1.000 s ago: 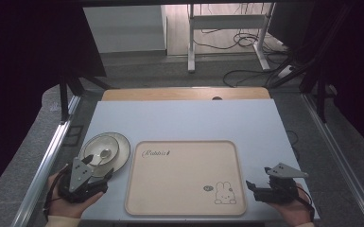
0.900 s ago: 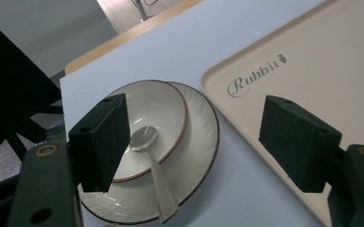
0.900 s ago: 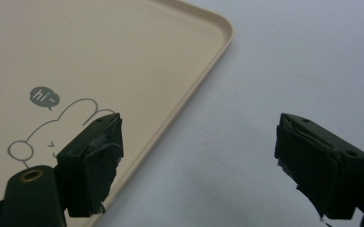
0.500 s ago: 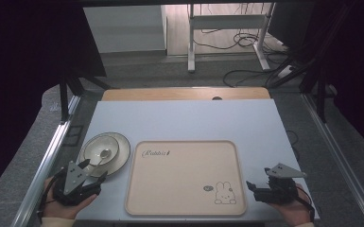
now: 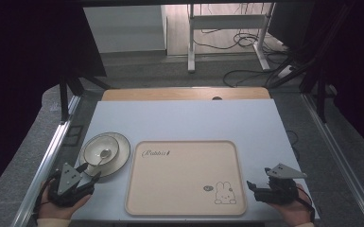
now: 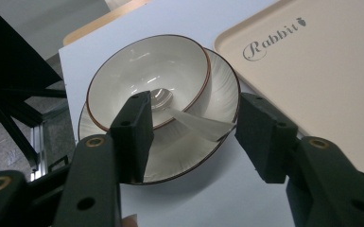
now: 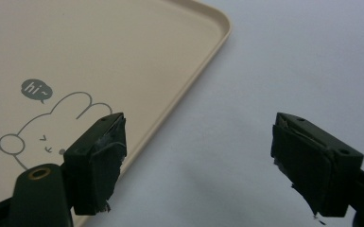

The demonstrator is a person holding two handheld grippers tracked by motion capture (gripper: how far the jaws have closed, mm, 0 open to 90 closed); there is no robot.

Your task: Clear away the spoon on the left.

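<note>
A white bowl (image 6: 151, 71) with a brown rim sits on a white ribbed plate (image 6: 220, 90) at the table's left (image 5: 118, 158). A pale spoon (image 6: 196, 124) lies in the bowl, its handle sticking out over the rim toward me. My left gripper (image 6: 196, 130) (image 5: 90, 171) is at the plate's near edge. Its jaws have just been closing and stand on either side of the spoon handle, with gaps on both sides. My right gripper (image 7: 196, 142) (image 5: 251, 186) hovers open over the right edge of the beige tray (image 7: 123, 61), holding nothing.
The beige tray (image 5: 184, 189), printed with "Rabbit" and a bunny drawing, lies flat in the middle of the pale blue table (image 5: 184, 120). A wooden strip (image 5: 184, 93) runs along the far edge. Metal rails (image 5: 47, 161) flank the table on both sides.
My left gripper has drawn slightly toward me and sunk lower at the plate's near edge, and its jaws have narrowed. The right gripper has not moved.
</note>
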